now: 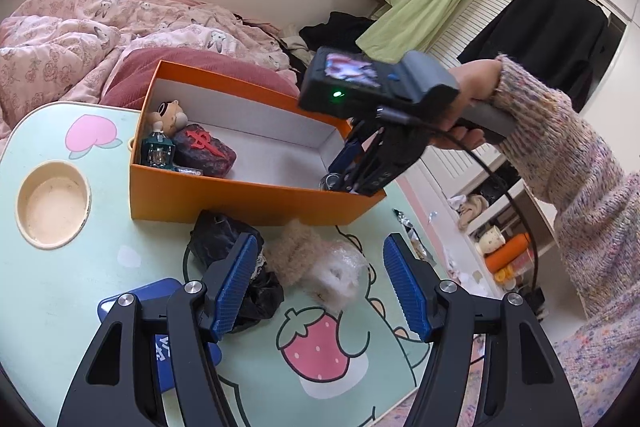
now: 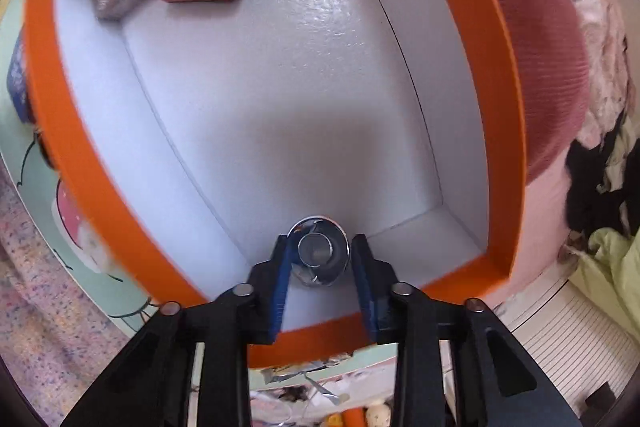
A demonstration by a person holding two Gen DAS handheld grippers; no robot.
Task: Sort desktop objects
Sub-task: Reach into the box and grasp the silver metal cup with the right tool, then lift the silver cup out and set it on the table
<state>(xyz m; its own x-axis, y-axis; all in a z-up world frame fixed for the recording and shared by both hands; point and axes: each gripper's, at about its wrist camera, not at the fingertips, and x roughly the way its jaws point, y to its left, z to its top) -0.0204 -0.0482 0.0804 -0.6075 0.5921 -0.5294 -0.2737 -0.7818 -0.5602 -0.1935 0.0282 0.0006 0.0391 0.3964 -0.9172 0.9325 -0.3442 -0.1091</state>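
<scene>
Lowering shiny cap [image 2: 319, 251], pinched in right gripper [image 2: 320, 259] jaws, into orange box [image 2: 502, 107]; releasing next. Left gripper [image 1: 320, 283] jaws gaping, empty.

Orange box [image 1: 256, 203]: toys crowding its left end [image 1: 188, 143], right gripper [image 2: 320, 251] sitting in the right corner; white floor between lying open. Black bag [image 1: 236, 267] and fluffy items [image 1: 320, 267] blocking the table [image 1: 80, 267] in front.
</scene>
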